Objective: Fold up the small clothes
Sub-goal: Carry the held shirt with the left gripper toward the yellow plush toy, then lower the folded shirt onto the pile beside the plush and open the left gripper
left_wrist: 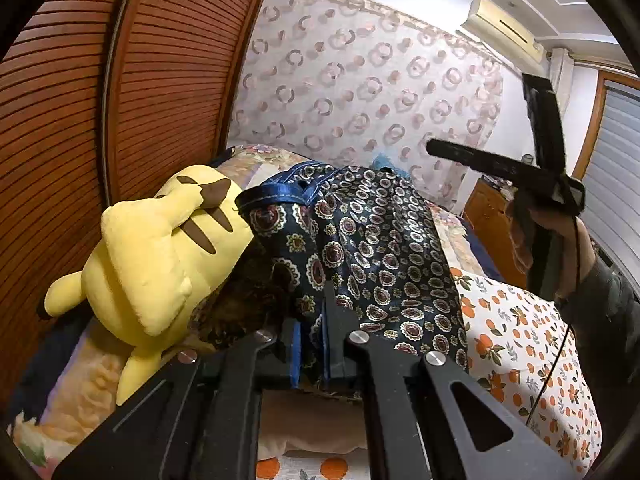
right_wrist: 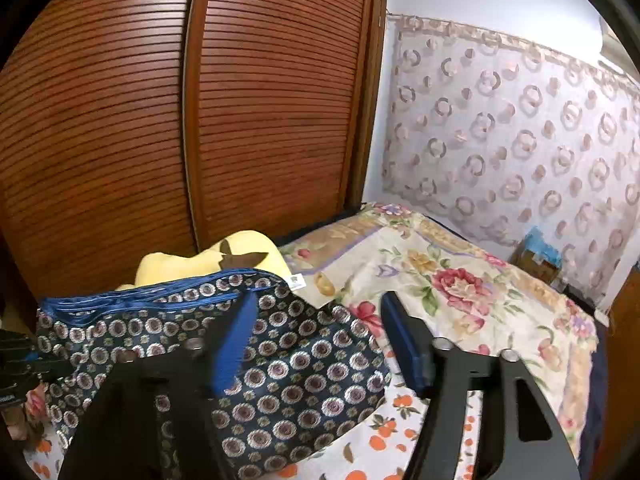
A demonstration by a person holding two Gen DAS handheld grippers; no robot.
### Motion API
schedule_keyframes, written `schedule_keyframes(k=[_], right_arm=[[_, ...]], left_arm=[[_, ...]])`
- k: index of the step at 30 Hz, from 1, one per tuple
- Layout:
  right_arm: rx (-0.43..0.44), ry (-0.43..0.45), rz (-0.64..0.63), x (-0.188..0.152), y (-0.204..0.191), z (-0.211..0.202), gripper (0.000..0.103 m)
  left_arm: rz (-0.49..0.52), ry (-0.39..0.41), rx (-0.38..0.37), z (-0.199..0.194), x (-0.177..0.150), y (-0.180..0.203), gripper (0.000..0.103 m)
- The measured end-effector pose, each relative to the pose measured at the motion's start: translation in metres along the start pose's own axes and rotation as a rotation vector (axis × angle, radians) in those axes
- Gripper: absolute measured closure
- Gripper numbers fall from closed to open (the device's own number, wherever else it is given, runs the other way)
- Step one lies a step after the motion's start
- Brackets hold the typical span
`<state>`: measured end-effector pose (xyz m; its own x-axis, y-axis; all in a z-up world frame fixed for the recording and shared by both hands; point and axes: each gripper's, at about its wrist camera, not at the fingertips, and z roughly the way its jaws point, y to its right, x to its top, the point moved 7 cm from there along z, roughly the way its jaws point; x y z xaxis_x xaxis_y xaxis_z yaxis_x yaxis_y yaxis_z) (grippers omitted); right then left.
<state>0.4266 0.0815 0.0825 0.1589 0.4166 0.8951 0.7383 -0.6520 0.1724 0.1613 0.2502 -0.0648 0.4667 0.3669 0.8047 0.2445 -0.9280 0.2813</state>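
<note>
Close in, the left hand-held gripper [left_wrist: 312,344] is clamped on the shorts [left_wrist: 372,248], whose patterned navy cloth runs between its blue pads [left_wrist: 297,354] and drapes away ahead of it. Just left of it lies a yellow plush [left_wrist: 160,248]. The right hand-held gripper [right_wrist: 320,344] stands with jaws apart, nothing pinched; the shorts lie under and ahead of its left finger on the bed [right_wrist: 460,288]. Beyond both stand slatted wardrobe doors [right_wrist: 240,120] and a curtain [right_wrist: 520,140].

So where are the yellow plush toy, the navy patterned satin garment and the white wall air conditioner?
yellow plush toy [left_wrist: 160,256]: left wrist view, its back.
navy patterned satin garment [right_wrist: 288,368]: right wrist view, middle of the cloth.
white wall air conditioner [left_wrist: 502,28]: left wrist view, front panel.
</note>
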Motion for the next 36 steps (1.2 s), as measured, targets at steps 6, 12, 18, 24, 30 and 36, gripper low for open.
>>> schedule_keyframes(k=[6, 12, 18, 24, 30, 36], right_arm=[[0.071, -0.087, 0.022, -0.039, -0.025, 0.020, 0.023], [0.107, -0.197, 0.013, -0.077, -0.048, 0.048, 0.023], [0.088, -0.201, 0.043, -0.083, -0.057, 0.055, 0.022], [0.076, -0.197, 0.045, -0.079, -0.059, 0.051, 0.022], [0.052, -0.156, 0.054, -0.087, -0.066, 0.019, 0.021], [0.014, -0.089, 0.086, -0.095, -0.077, -0.037, 0.021]], left_arm=[[0.003, -0.015, 0.043, 0.003, 0.000, -0.005, 0.079], [0.023, -0.014, 0.040, -0.003, 0.000, -0.007, 0.049], [0.053, 0.032, 0.086, -0.017, 0.005, -0.009, 0.000], [0.080, 0.042, 0.114, -0.026, 0.006, -0.009, 0.000], [0.099, 0.030, 0.113, -0.035, 0.001, -0.002, 0.000], [0.153, 0.044, 0.099, -0.047, -0.006, 0.017, 0.000]])
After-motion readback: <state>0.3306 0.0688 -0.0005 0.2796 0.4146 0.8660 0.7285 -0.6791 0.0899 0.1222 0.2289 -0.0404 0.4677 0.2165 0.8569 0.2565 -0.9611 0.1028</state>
